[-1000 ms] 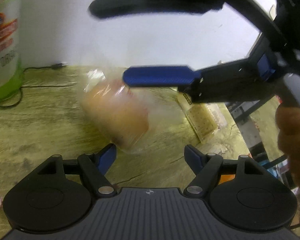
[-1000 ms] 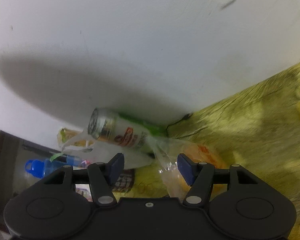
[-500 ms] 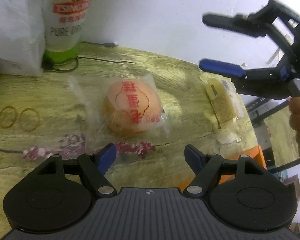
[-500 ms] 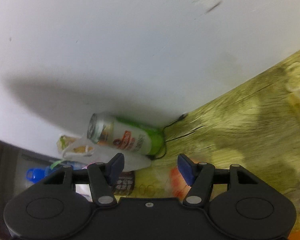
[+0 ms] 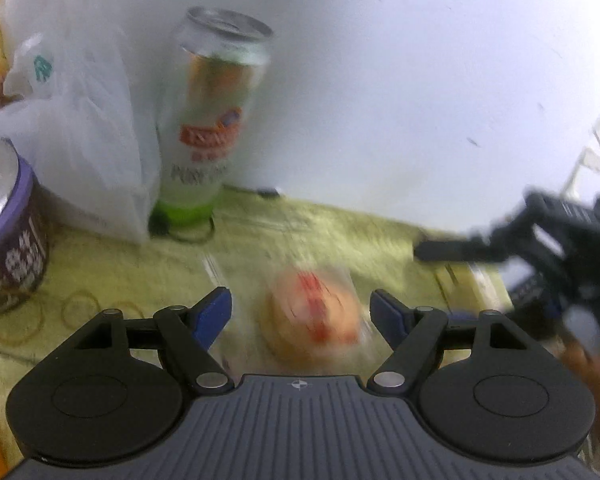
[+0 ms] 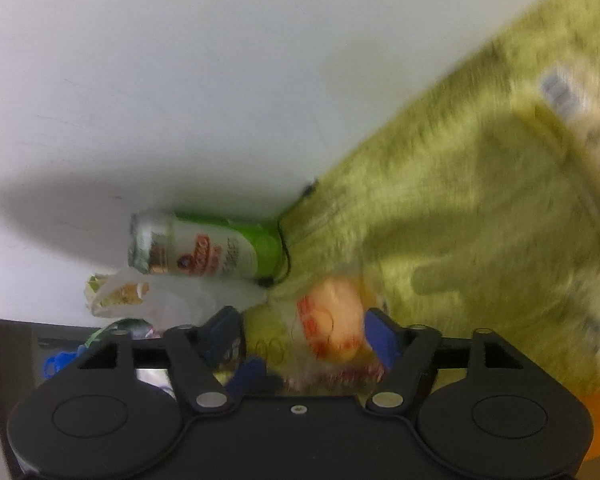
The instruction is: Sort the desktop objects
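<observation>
While both views are smeared by motion, the layout on the desk can be read well enough to plan the pick.

Wrapped bun [image 5: 312, 312]: lies flat on the yellow-green tabletop [image 5: 112, 264] in a clear wrapper with red print, roughly in line with the gap of each gripper but beyond the tips; nothing presses on it.

Left gripper [image 5: 300, 308]: blue pads apart, nothing between them, held above and short of the bun.

Right gripper [image 6: 302, 328]: jaws opening; in its own view the bun shows through the gap, yet no pad contact is visible. From the left view it sits at the far right, over a flat yellowish packet [image 5: 480, 280].

Other items: a tall green-based can [image 5: 212, 120] stands upright by the wall, a white plastic bag [image 5: 84, 128] just left of it, a purple tin [image 5: 8, 220] at the left edge, rubber bands [image 5: 80, 310] loose on the surface.

Step in hand, as I judge it: choosing and approaching the next item, probably the bun.

Doing it well: use one gripper only and keep the other clear; come down straight so the pads straddle the bun's widest part, not the loose wrapper edge; close gently, since the bun looks soft and the film slippery.

Risk: both tools converging on the same spot could collide.
</observation>
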Available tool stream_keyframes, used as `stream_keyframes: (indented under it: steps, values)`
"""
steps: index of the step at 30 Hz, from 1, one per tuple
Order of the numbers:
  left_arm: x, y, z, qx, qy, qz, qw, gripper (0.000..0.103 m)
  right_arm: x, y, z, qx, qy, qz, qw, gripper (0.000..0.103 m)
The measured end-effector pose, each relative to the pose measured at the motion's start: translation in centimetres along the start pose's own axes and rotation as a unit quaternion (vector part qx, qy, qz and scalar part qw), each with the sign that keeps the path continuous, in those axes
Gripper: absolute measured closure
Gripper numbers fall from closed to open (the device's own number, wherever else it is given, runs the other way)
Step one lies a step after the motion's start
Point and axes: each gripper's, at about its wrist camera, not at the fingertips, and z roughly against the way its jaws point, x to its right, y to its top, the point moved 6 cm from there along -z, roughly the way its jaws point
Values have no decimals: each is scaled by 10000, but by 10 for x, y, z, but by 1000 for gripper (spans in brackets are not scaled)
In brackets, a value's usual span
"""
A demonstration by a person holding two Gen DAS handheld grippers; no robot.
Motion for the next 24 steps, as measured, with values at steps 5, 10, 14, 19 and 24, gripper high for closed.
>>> stream_keyframes:
  steps: [5,10,14,19,24]
  values:
    - [-5,9,-16,190,-65,10,9998,26,11,-9,-7,-256,209,-605,9976,25]
    - [-8,8,-32,-7,-132,-21,9999,26,25,-11,-18,-361,304,-1097,9928,24]
    - [-8,-2,-39,-390,-143,-150,9990,24,30,-9,-27,-343,265,-1207,9917,23]
    - [-5,-7,-32,-626,-371,-121,9973,21,31,-3,-30,-191,281,-1145,9928,21]
    - [9,-20,-17,-983,-838,-247,9913,21,32,7,-22,200,428,-1121,9926,21]
